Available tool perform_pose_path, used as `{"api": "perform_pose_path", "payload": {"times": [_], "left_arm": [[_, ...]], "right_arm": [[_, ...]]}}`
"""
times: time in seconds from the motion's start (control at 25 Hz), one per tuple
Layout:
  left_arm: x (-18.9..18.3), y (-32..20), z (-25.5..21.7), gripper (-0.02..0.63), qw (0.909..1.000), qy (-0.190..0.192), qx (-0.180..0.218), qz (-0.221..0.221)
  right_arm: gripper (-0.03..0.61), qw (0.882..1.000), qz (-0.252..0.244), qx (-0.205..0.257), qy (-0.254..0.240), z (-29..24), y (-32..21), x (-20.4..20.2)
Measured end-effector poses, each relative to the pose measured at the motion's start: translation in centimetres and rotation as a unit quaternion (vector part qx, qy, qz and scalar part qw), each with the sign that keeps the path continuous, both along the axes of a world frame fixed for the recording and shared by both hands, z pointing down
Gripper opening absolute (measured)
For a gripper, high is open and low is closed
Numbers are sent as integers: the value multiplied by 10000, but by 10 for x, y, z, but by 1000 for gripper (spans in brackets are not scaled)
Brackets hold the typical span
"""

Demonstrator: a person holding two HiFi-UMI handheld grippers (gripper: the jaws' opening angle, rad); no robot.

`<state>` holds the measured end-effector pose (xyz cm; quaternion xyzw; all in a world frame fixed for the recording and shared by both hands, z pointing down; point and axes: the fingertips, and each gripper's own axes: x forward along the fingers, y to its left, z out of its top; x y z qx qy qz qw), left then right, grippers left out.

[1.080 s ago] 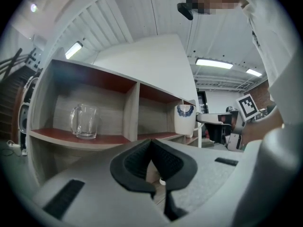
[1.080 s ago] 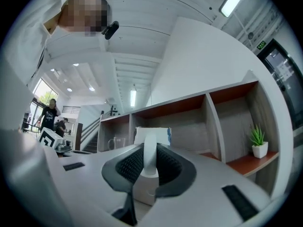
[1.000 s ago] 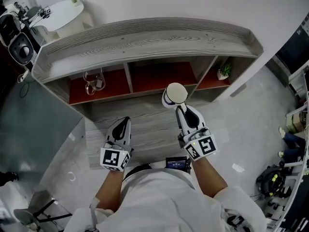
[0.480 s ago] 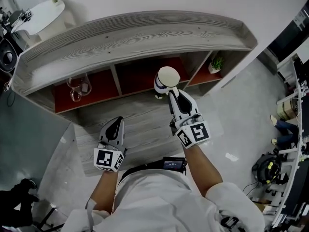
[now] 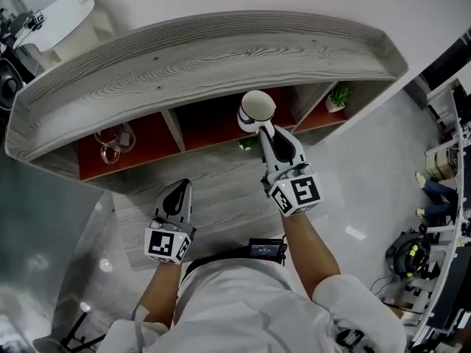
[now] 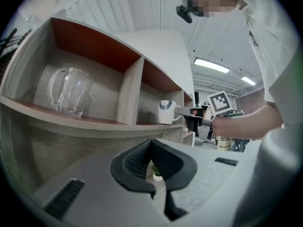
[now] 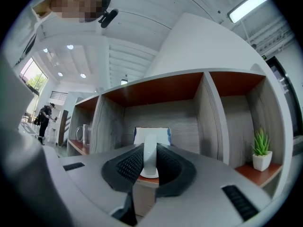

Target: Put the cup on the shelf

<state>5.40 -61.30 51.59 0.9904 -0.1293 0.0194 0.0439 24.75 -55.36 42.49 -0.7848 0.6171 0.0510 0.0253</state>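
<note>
A white cup (image 5: pixel 257 110) with a blue band is held by its handle in my right gripper (image 5: pixel 263 128), which is shut on it. The cup (image 7: pixel 151 135) is upright at the front edge of the shelf's (image 5: pixel 206 57) middle compartment, its handle pinched between the pads of that gripper (image 7: pixel 149 162). The left gripper view shows the cup (image 6: pixel 165 112) level with the shelf board; whether it rests there I cannot tell. My left gripper (image 5: pixel 177 191) hangs lower and left, short of the shelf, its jaws (image 6: pixel 152 148) shut and empty.
A clear glass pitcher (image 5: pixel 114 140) stands in the left compartment, a small potted plant (image 5: pixel 338 95) in the right one. A round white table (image 5: pixel 55 13) and a speaker (image 5: pixel 7 68) sit at far left. Gear (image 5: pixel 408 259) lies on the floor at right.
My right gripper has carried the cup forward to the middle compartment's front edge. The left gripper has sunk a little and stayed shut.
</note>
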Motion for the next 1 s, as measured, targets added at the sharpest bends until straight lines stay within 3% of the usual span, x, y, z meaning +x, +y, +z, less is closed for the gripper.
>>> {"api": "perform_pose_path", "payload": {"times": [0.24,0.84,0.88,0.96,1.0], "left_arm": [[13,13,6,8,9997,1,-82,243],[22,22,11,6,9991,20,-179,381],[22,22,10,8,9991,23,-170,383],[21,23,7,6,9991,32,-148,391],[20,22,7,6,9991,33,-144,391]], "right_arm": [[75,9999,1,-170,3,2,-11,2],[80,9989,-222,-414,56,5,-25,3],[91,9987,-291,-410,54,4,-26,2],[215,9986,-366,-383,29,4,-26,2],[232,9987,-356,-372,26,4,-25,2]]}}
